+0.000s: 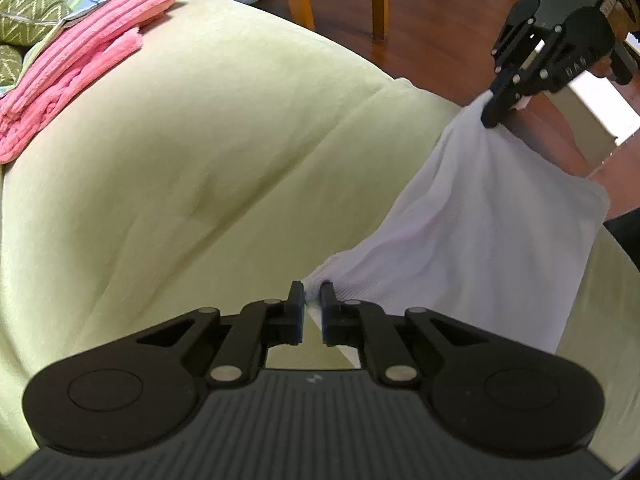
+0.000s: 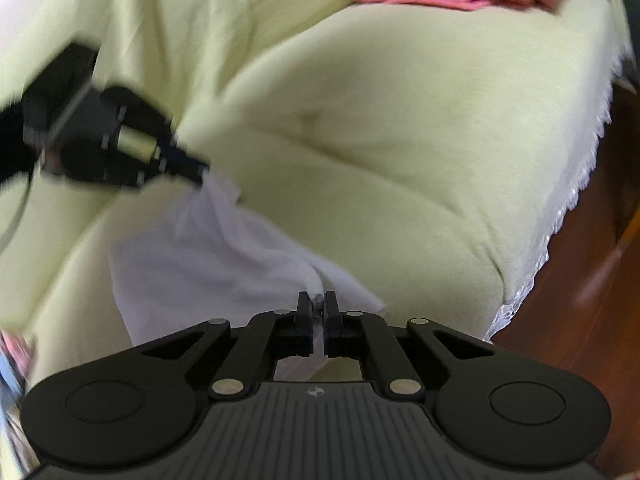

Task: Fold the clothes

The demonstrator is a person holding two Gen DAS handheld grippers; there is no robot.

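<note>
**Two grippers hold up a soft white cloth**

The white cloth point(image 1: 492, 224) hangs between the two grippers, above the green sofa cover point(image 1: 200, 160). The left gripper point(image 1: 313, 300) has its jaws nearly closed, with one bunched corner of the cloth pinched between them. The right gripper point(image 2: 318, 304) is also closed tight, with a thin bit of cloth edge squeezed in its jaws. From each gripper, the cloth stretches away toward the other one and sags down in the middle.

The cloth looks light and very floppy. It droops and wrinkles, so it will not keep its shape on its own. It does not look slippery or easy to break. The best places to hold it are the corners and the top edge, right where the jaws are now. Holding only a tiny bit of edge could let it slip out, so a good bite of cloth is safer.

Far past the jaws, a pile of pink folded clothes point(image 1: 76, 64) lies on the sofa. The white cloth is not folded yet.
</note>
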